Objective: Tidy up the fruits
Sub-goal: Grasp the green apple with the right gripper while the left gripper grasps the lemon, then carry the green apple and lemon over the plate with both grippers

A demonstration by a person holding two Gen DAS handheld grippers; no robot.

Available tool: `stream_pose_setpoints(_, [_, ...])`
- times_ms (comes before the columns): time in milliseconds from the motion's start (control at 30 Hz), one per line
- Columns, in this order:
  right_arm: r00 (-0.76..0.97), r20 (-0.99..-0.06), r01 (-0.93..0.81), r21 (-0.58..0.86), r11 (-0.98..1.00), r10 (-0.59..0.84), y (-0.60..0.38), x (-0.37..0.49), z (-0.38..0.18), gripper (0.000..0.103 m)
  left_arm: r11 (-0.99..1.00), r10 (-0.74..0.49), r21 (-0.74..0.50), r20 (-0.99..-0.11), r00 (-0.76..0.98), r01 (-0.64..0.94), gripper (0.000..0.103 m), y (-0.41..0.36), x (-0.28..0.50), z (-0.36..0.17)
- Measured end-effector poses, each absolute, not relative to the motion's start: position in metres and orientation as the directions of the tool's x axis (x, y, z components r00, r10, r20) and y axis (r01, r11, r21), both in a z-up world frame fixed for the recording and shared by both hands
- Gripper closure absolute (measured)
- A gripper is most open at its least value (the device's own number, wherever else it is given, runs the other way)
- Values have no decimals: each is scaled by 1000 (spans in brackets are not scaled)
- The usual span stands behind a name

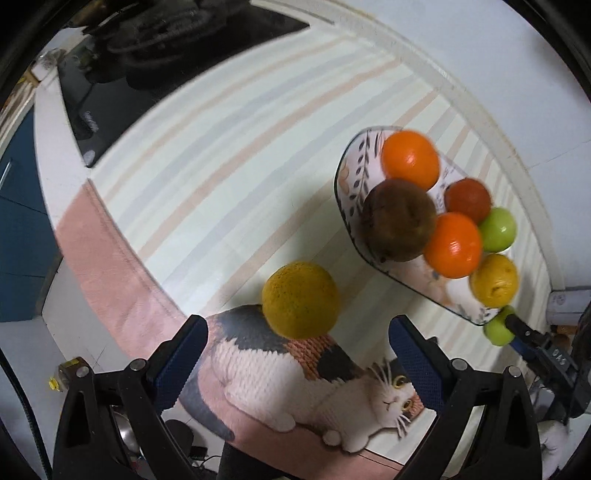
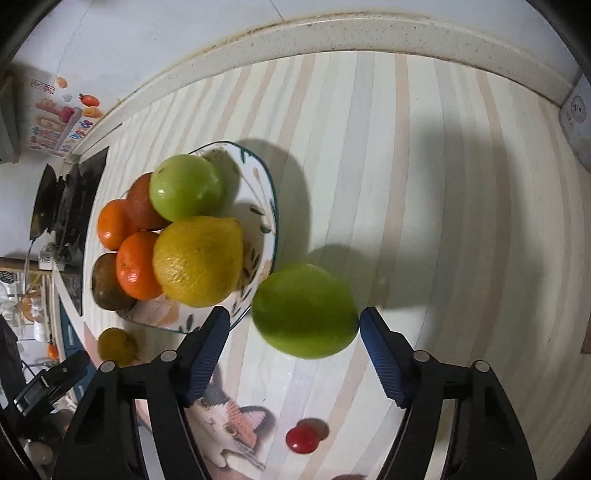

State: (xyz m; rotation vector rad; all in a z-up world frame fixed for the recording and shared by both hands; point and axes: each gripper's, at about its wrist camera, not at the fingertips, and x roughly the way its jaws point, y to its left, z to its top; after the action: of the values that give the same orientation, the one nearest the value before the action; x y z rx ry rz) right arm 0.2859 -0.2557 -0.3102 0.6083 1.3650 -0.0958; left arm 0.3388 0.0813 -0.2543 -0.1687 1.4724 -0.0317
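A bumpy yellow fruit (image 1: 300, 299) lies on the cat-print mat, just ahead of my left gripper (image 1: 298, 325), which stands open with both pads clear of it. A green fruit (image 2: 304, 310) sits on the striped mat beside the plate (image 2: 273, 206), between the fingers of my right gripper (image 2: 293, 319). The right pad (image 2: 369, 325) is at its edge and the left pad stands apart from it, so that gripper is open. The patterned plate (image 1: 349, 177) holds two oranges, a brown kiwi (image 1: 399, 219), a red fruit, a green apple (image 2: 186, 186) and a lemon (image 2: 199, 260).
A small red tomato (image 2: 303, 437) lies on the mat near my right gripper. A black cooktop (image 1: 147, 74) lies beyond the striped mat (image 1: 221, 166) at the left. The counter's raised back edge (image 2: 369, 33) meets the white wall.
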Motion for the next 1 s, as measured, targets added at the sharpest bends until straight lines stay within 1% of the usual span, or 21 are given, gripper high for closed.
stream_pose_setpoints(67, [224,-941,393,324,860,252,-255,288,-312,33,991,-119,-123,-990,75,-59,3,76,343,-267])
stream_pose_setpoints(100, [219,-947,387,307,870,237,-254,289,-312,38,992,-114,-117,-991,68,-47,3,73,345,-272])
stream_pose_setpoints(267, [186,-955,355,283,891,230,-248,282,-308,38,996,-78,-75,-996,48,54,3,53,347,-288])
stream_pose_setpoints(300, [178,-954,348,290,891,241,-245,278,-307,38,995,-75,-71,-996,52,71,7,49,347,-289])
stream_pose_setpoints(333, [168,-951,339,302,891,258,-240,273,-306,38,994,-76,-71,-995,58,86,16,46,346,-290])
stream_pose_setpoints(367, [156,-950,329,309,892,271,-234,270,-305,38,993,-73,-67,-996,58,95,19,44,346,-291])
stream_pose_setpoints(400, [140,-949,313,313,897,282,-227,264,-305,38,993,-59,-52,-996,67,103,25,42,346,-291])
stream_pose_setpoints(433, [130,-950,304,311,901,284,-221,261,-305,38,993,-50,-41,-995,83,113,34,41,346,-290])
stream_pose_setpoints(500, [116,-951,284,308,908,286,-210,256,-307,38,993,-31,-19,-994,105,113,48,41,346,-288])
stream_pose_setpoints(567, [122,-956,272,291,917,267,-203,253,-308,38,993,-47,-36,-994,100,109,48,43,347,-288])
stream_pose_setpoints(700, [129,-965,246,253,936,227,-194,260,-305,37,993,-45,-33,-993,108,112,48,42,343,-287])
stream_pose_setpoints(933, [119,-963,247,265,932,242,-195,265,-308,37,992,-78,-68,-993,90,109,48,42,323,-285])
stream_pose_setpoints(1000, [127,-966,241,250,938,225,-193,262,-306,38,991,-85,-76,-992,89,109,48,42,317,-283])
